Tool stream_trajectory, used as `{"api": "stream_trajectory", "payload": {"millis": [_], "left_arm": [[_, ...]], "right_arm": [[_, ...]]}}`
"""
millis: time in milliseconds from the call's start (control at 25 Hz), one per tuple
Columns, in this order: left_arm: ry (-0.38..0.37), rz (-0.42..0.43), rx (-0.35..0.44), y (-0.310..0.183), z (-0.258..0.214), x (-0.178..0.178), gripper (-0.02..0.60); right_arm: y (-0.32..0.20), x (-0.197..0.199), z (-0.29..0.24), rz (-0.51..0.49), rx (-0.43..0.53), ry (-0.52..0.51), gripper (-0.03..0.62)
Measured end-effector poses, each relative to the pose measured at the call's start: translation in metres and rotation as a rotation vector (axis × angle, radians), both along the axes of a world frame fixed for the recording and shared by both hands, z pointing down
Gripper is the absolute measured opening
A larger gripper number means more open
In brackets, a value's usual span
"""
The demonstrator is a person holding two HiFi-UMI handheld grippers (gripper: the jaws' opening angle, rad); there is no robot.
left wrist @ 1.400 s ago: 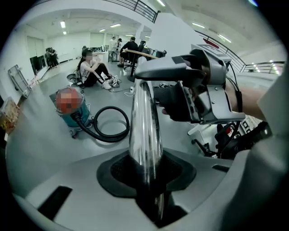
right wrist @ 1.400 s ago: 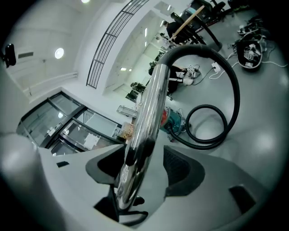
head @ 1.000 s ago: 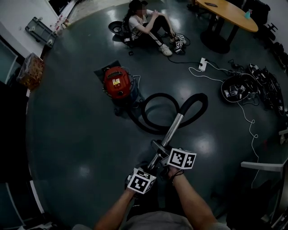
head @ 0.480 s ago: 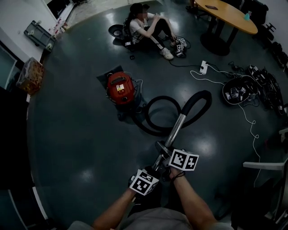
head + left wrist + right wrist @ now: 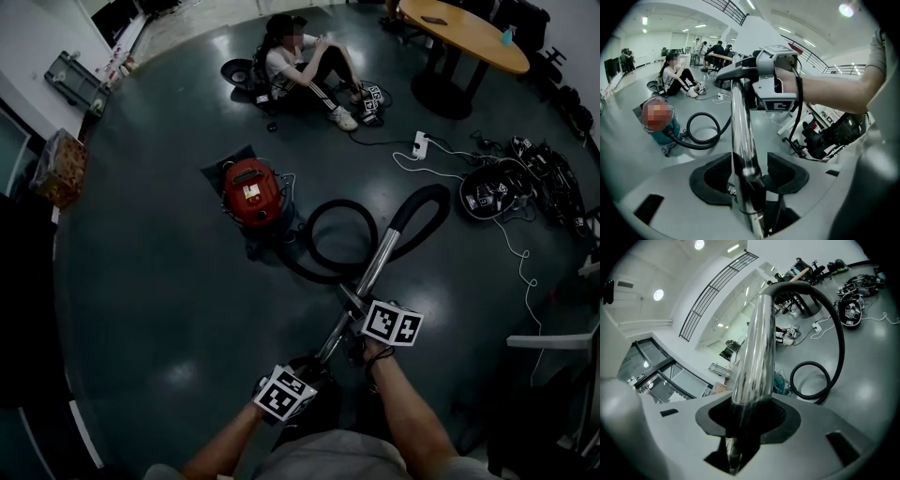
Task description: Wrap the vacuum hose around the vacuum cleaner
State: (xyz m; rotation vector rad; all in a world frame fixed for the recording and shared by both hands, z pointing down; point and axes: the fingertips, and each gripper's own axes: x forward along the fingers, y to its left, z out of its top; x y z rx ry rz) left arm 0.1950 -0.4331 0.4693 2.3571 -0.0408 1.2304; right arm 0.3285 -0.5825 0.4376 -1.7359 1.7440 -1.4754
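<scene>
Your left tongs point(image 5: 749, 176) sit low on the chrome wand point(image 5: 375, 267), near your body. The jaws have just been opening and now stand wide: the wand runs up between the pads with a gap on each side, so there is no grip there. Your right tongs point(image 5: 747, 416) are further up the same wand. Their jaws have just been closing and are now clamped on the tube, which fills the gap between the pads, so the right side alone carries it. The wand slants up and away from you, toward far right, and its far end joins the black hose point(image 5: 417, 204). The hose arches over just past the wand's tip, drops into one loose loop lying flat on the floor point(image 5: 169, 300), then runs left into the base of the vacuum cleaner point(image 5: 248, 192). The cleaner, with its red top, stands upright on the floor, left of the loop and well apart from both tongs. No part of the hose is wound around the body. A person point(image 5: 300, 61) sits on the floor far behind it, and a white power strip point(image 5: 419, 145) lies to the far right.
</scene>
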Motion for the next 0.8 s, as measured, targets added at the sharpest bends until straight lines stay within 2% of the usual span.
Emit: {"api": "stream_trajectory", "payload": {"millis": [200, 360, 640, 800], "left_arm": [[-0.019, 0.01, -0.01, -0.006, -0.006, -0.03, 0.23], [-0.012, -0.04, 0.027, -0.022, -0.015, -0.028, 0.233], [0.017, -0.076, 0.203, -0.069, -0.048, 0.039, 0.233], [0.014, -0.043, 0.292, -0.088, -0.062, 0.097, 0.233]], "right_arm": [[-0.012, 0.011, 0.002, 0.026, -0.001, 0.031, 0.13], [-0.018, 0.017, 0.001, -0.01, -0.002, 0.036, 0.13], [-0.012, 0.041, -0.002, -0.149, -0.014, 0.067, 0.13], [-0.002, 0.065, -0.003, -0.277, -0.003, 0.128, 0.13]]}}
